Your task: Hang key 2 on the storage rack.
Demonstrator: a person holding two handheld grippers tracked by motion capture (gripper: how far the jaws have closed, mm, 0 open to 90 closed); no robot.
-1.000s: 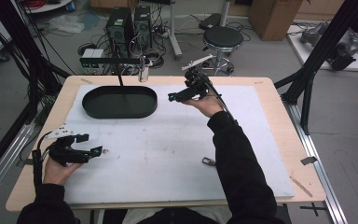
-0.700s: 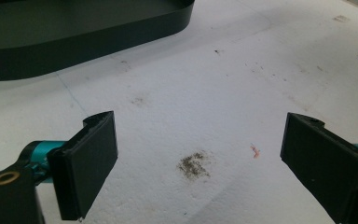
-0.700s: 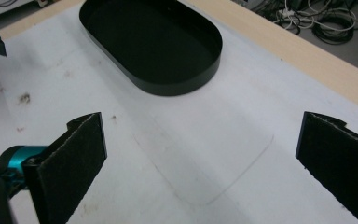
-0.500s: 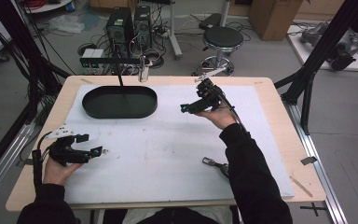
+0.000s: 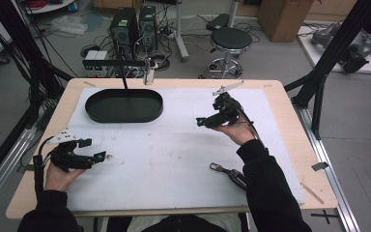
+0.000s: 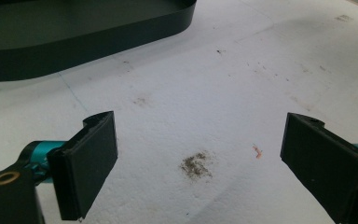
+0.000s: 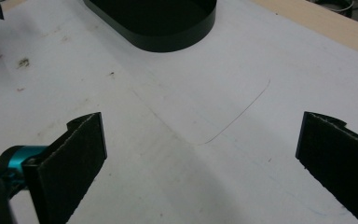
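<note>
Both hand-held grippers are being held wide and empty: the left hand-held gripper (image 5: 101, 156) near-left on the desk (image 5: 280, 96), the right hand-held gripper (image 5: 200, 122) right of the black oval tray (image 5: 124, 114).

Grey stool (image 5: 229, 39), computer towers (image 5: 135, 21) on floor beyond table (image 5: 280, 92).

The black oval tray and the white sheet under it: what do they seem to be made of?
The black oval tray looks like thin metal or hard plastic, matte: smooth, even wall with a dull sheen. The white sheet looks like foam board or thick paper: grainy surface, stains, faint creases.
</note>
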